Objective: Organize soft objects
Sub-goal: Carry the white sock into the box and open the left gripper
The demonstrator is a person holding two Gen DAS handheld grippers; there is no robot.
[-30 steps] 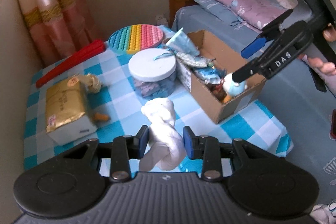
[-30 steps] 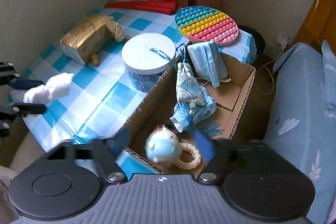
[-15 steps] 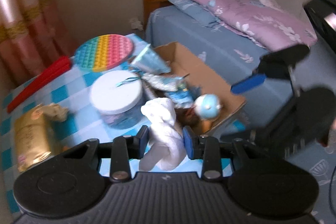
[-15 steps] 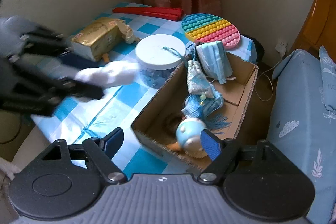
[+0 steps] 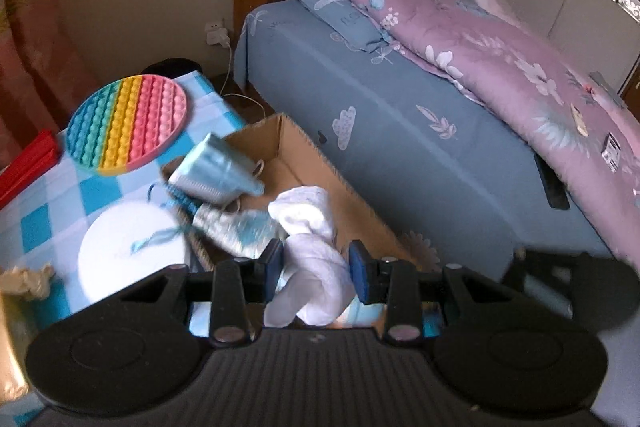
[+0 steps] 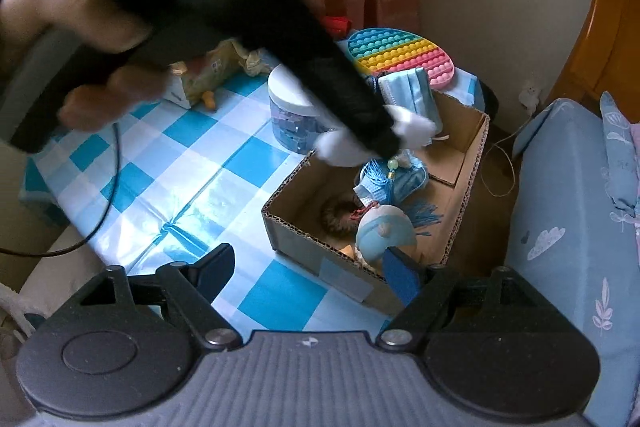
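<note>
Since a second ago the left tongs [image 5: 316,269] have swung from the checked surface [image 6: 192,163] to above the cardboard box [image 6: 476,163], pads clamped on the white knotted cloth [image 5: 316,267]. Right tongs [image 6: 308,267], pulled back beside the box, have just been opening, nothing between them. Inside the box lie a blue plush toy [image 6: 384,233], tassel pouch [image 6: 394,179] and face masks [image 6: 412,91]; a bed [image 5: 400,131] stands alongside.
</note>
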